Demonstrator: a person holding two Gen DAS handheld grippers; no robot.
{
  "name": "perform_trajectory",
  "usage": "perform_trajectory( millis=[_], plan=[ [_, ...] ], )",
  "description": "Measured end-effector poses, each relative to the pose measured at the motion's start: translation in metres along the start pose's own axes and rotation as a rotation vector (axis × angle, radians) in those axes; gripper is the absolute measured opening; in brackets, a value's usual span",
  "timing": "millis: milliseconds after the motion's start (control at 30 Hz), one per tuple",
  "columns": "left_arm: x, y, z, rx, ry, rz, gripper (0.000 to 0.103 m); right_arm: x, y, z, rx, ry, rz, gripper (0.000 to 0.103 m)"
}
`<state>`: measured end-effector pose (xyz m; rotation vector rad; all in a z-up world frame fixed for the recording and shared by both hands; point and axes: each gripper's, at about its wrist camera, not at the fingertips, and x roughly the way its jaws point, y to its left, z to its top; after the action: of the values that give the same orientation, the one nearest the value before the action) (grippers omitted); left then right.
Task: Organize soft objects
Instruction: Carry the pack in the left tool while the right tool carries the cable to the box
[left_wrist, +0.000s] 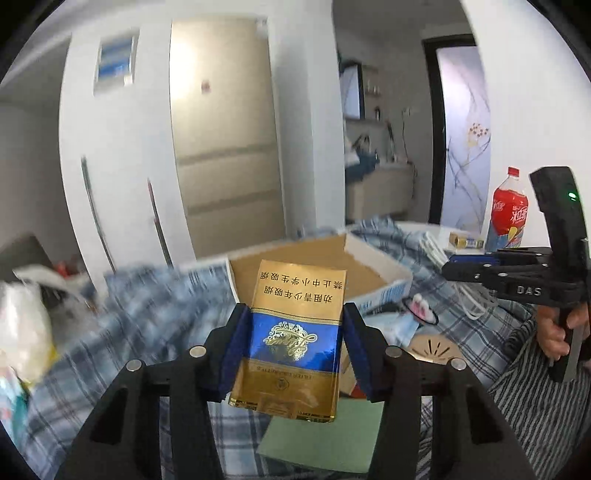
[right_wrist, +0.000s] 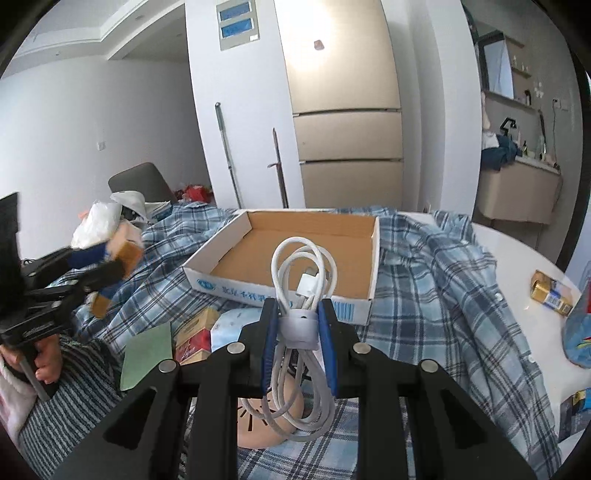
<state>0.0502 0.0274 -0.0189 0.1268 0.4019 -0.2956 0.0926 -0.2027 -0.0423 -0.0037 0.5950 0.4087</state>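
My left gripper (left_wrist: 293, 332) is shut on a gold and blue cigarette pack (left_wrist: 291, 332) and holds it in the air before the open cardboard box (left_wrist: 373, 258). It also shows at the left of the right wrist view (right_wrist: 107, 273). My right gripper (right_wrist: 297, 332) is shut on a coiled white cable (right_wrist: 303, 295) bound by a grey strap, just in front of the same box (right_wrist: 280, 288). The right gripper shows at the right of the left wrist view (left_wrist: 476, 269). The box looks empty inside.
A blue plaid shirt (right_wrist: 436, 280) covers the table around the box. A green card (right_wrist: 147, 354), red and gold packs (right_wrist: 192, 343), a face mask (right_wrist: 232, 321) and a tan round disc (right_wrist: 258, 424) lie in front. A red bottle (left_wrist: 508, 214) and another gold pack (right_wrist: 552, 293) stand right.
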Motion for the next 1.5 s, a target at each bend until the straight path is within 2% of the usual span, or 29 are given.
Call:
perform_trajectory(
  millis=[100, 200, 367, 433, 500, 667, 867, 1033, 1167, 1367, 1500],
  plan=[
    [-0.016, -0.004, 0.001, 0.021, -0.072, 0.018, 0.053, -0.006, 0.0, 0.001, 0.002, -0.03, -0.002, 0.021],
    [-0.036, -0.013, 0.003, 0.036, -0.127, 0.06, 0.053, -0.021, 0.0, 0.001, 0.002, -0.089, -0.048, 0.021],
    [-0.054, -0.03, 0.008, 0.068, -0.156, 0.091, 0.053, -0.046, 0.004, 0.01, 0.012, -0.184, -0.073, 0.021],
    [-0.057, -0.034, 0.016, 0.055, -0.148, 0.066, 0.053, -0.053, 0.007, 0.019, 0.014, -0.198, -0.062, 0.021],
    [-0.059, -0.036, 0.03, 0.032, -0.145, 0.038, 0.053, -0.059, 0.012, 0.028, 0.004, -0.22, -0.067, 0.021],
    [-0.057, -0.051, 0.067, 0.048, -0.201, 0.097, 0.053, -0.072, 0.026, 0.061, -0.021, -0.266, -0.088, 0.021],
    [-0.046, -0.054, 0.123, -0.005, -0.216, 0.14, 0.053, -0.074, 0.032, 0.109, -0.016, -0.332, -0.118, 0.021],
    [-0.026, -0.045, 0.16, -0.056, -0.217, 0.175, 0.053, -0.063, 0.019, 0.144, 0.059, -0.281, -0.095, 0.021],
    [-0.006, -0.035, 0.177, -0.074, -0.188, 0.2, 0.053, -0.053, 0.014, 0.16, 0.047, -0.294, -0.134, 0.021],
    [0.033, -0.013, 0.171, -0.125, -0.108, 0.193, 0.053, -0.022, 0.015, 0.149, -0.001, -0.243, -0.152, 0.021],
    [0.063, -0.003, 0.157, -0.134, -0.03, 0.193, 0.053, 0.012, 0.009, 0.136, 0.024, -0.16, -0.126, 0.021]
  ],
)
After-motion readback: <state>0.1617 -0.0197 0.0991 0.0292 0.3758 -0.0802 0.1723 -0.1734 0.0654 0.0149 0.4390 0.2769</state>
